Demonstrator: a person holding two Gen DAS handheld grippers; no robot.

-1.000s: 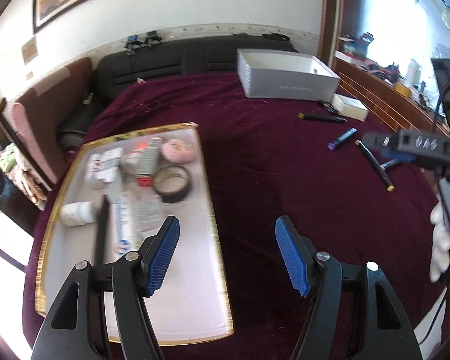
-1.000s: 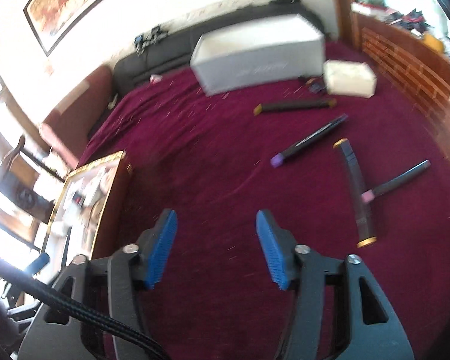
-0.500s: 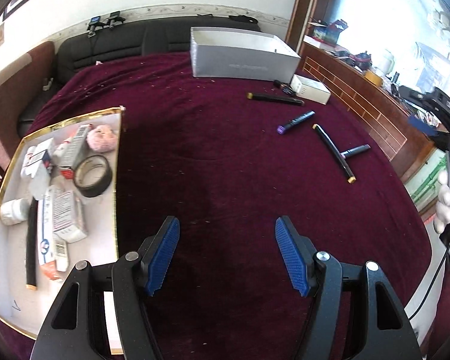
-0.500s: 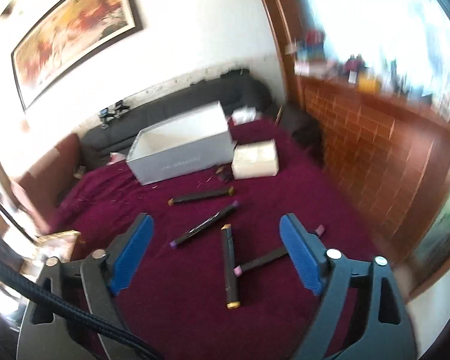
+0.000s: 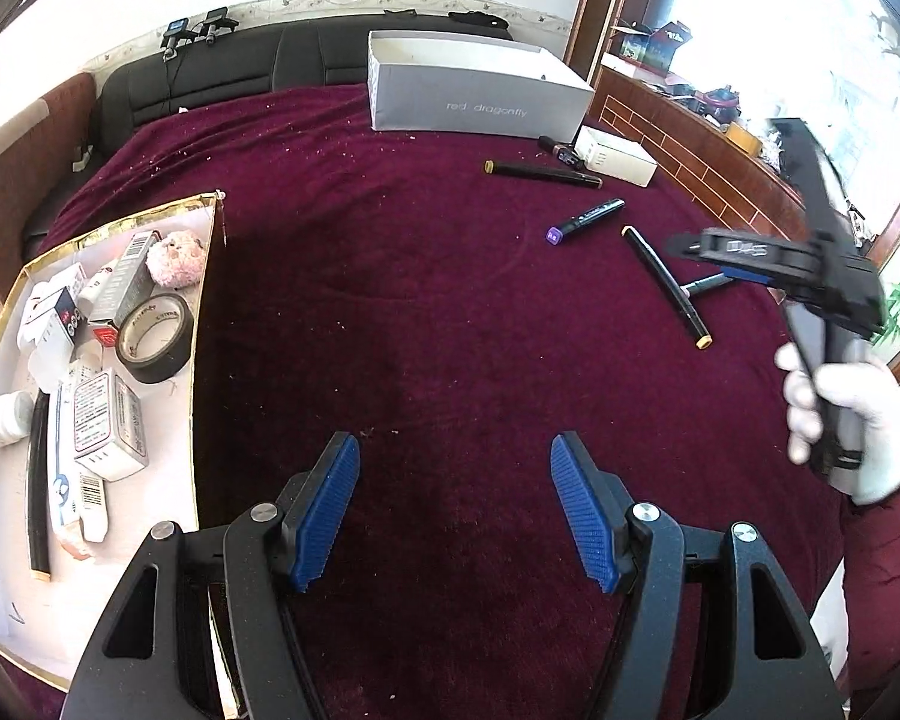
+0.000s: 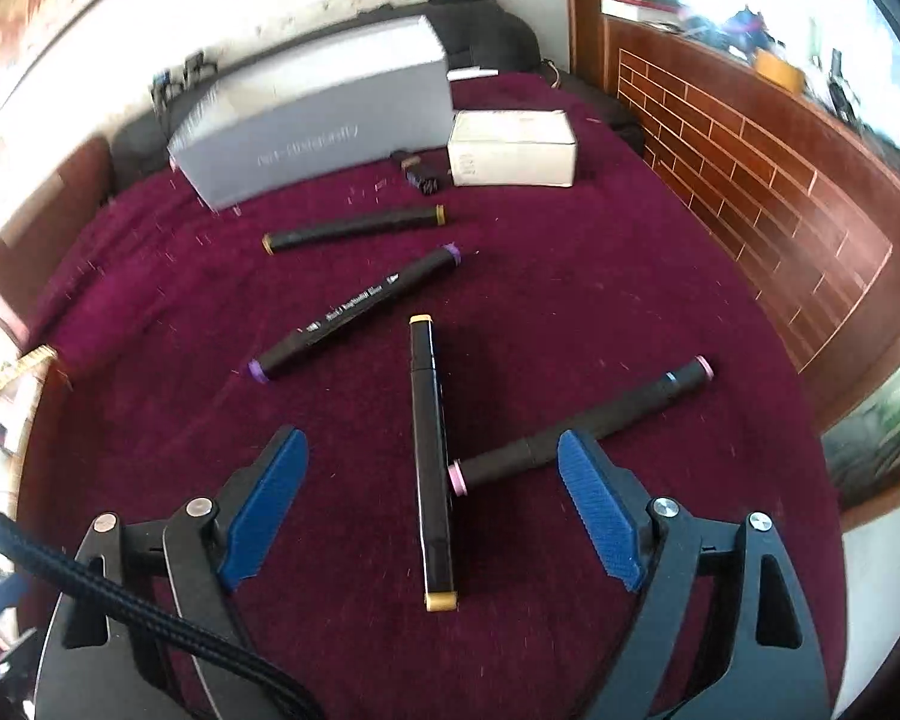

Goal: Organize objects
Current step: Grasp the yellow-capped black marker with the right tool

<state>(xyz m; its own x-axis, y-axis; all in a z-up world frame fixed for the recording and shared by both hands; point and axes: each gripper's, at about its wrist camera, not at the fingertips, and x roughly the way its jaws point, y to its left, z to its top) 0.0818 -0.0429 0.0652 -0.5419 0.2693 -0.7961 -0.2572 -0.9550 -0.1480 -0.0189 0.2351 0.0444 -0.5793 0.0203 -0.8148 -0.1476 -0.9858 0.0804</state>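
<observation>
The yellow-capped marker (image 6: 431, 462) lies at lower centre of the right wrist view, on the maroon cloth between the right gripper (image 6: 432, 516), whose jaws are held apart. It is best straddled mid-barrel, clear of the pink-capped marker (image 6: 582, 426) touching it. The left gripper (image 5: 455, 510) is likewise spread, empty.

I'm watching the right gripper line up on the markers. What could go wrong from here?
The right gripper is open around the yellow-capped marker, but the pink-capped marker touches its side, so closing may catch or roll both. On the soft red cloth, the marker could also twist away.
</observation>
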